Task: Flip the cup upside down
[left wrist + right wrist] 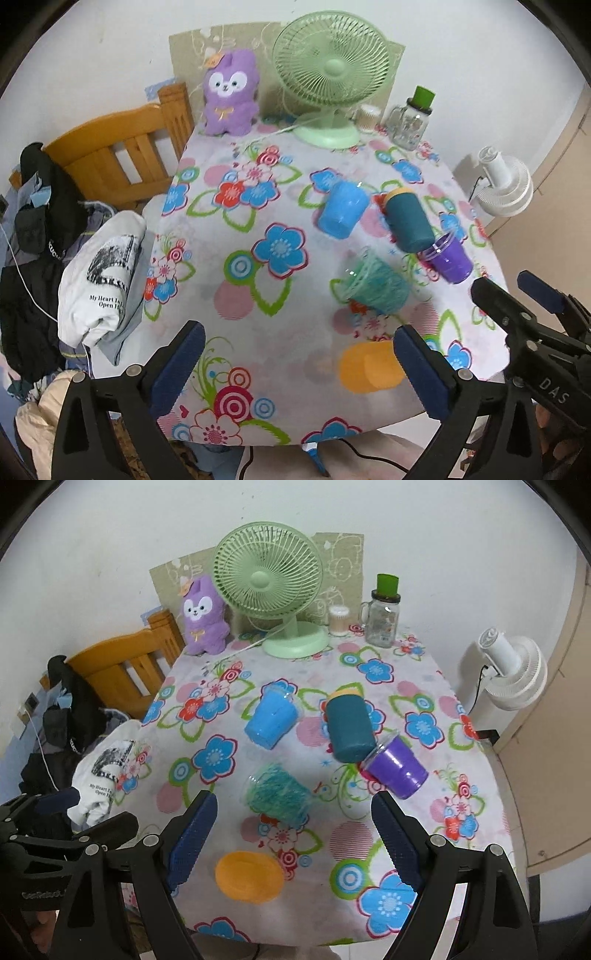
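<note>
Several cups stand upside down on the floral tablecloth [258, 295]: a blue cup [341, 212] [271, 716], a dark teal cup with a yellow rim [408, 218] [349, 727], a purple cup [448, 256] [397, 768], a clear cup with teal pattern [376, 284] [279, 797], and an orange cup [371, 365] [249, 875] nearest the front edge. My left gripper [299, 365] is open and empty above the front of the table, its right finger beside the orange cup. My right gripper [291, 838] is open and empty above the orange and patterned cups.
A green fan [330, 77], a purple plush toy [229, 99], a glass jar with a green lid [412, 118] and a small container [367, 116] stand at the back. A wooden chair [122, 147] with clothes [99, 277] is at the left, a white fan [513, 668] at the right.
</note>
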